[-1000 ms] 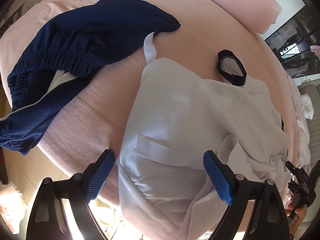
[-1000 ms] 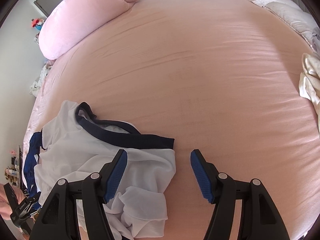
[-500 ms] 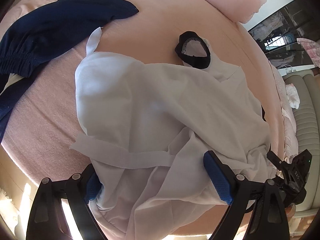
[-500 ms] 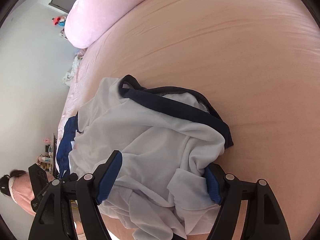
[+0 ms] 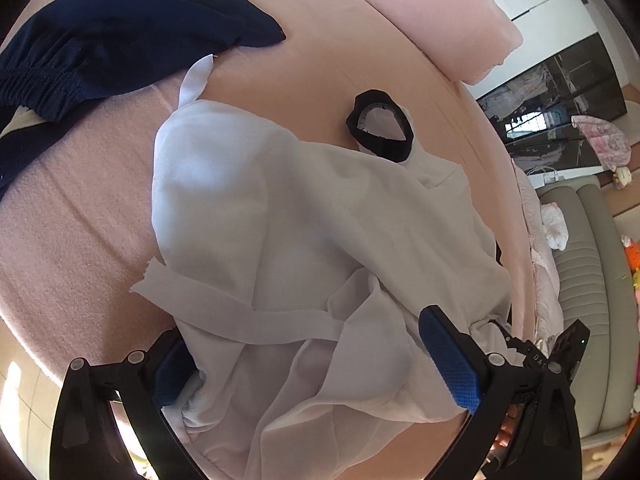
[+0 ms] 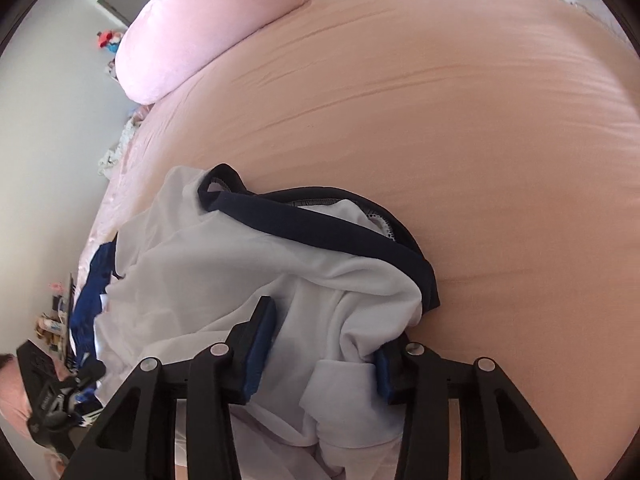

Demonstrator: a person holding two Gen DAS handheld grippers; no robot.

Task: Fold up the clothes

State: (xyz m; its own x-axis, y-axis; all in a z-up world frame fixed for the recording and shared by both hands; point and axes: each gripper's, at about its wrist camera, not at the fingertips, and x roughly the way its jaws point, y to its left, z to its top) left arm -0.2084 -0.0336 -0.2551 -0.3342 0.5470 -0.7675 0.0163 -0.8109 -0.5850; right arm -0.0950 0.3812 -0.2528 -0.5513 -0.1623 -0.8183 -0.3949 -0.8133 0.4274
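Pink bedding covers the bed (image 6: 460,128), and a plump pink pillow (image 6: 208,36) is set at its far end, so that a broad bare area is left beyond the clothes for folding. A white garment (image 5: 304,232) with a dark navy collar band (image 6: 320,232) is heaped in a crumpled mound near the bed's close edge, within reach of both tools; one dark-trimmed cuff (image 5: 380,124) is turned up on its far side. Navy shorts (image 5: 120,36) with a gathered waistband are left apart at the upper left, presumably set aside for a later turn. The left gripper (image 5: 316,364) is lowered over the near part of the white cloth with its jaws spreading to their widest, cloth lying loose between them and nothing yet pressed, as if a wide bite of the hem were being lined up. The right gripper (image 6: 320,356) is brought down on the bunched cloth below the collar, its jaws closing with a thick fold gathered between the blue pads (image 6: 260,344); whether the fold is already firmly squeezed cannot be told. Two holds are judged to be sought so that the garment can be lifted and spread flat before any fold is made.
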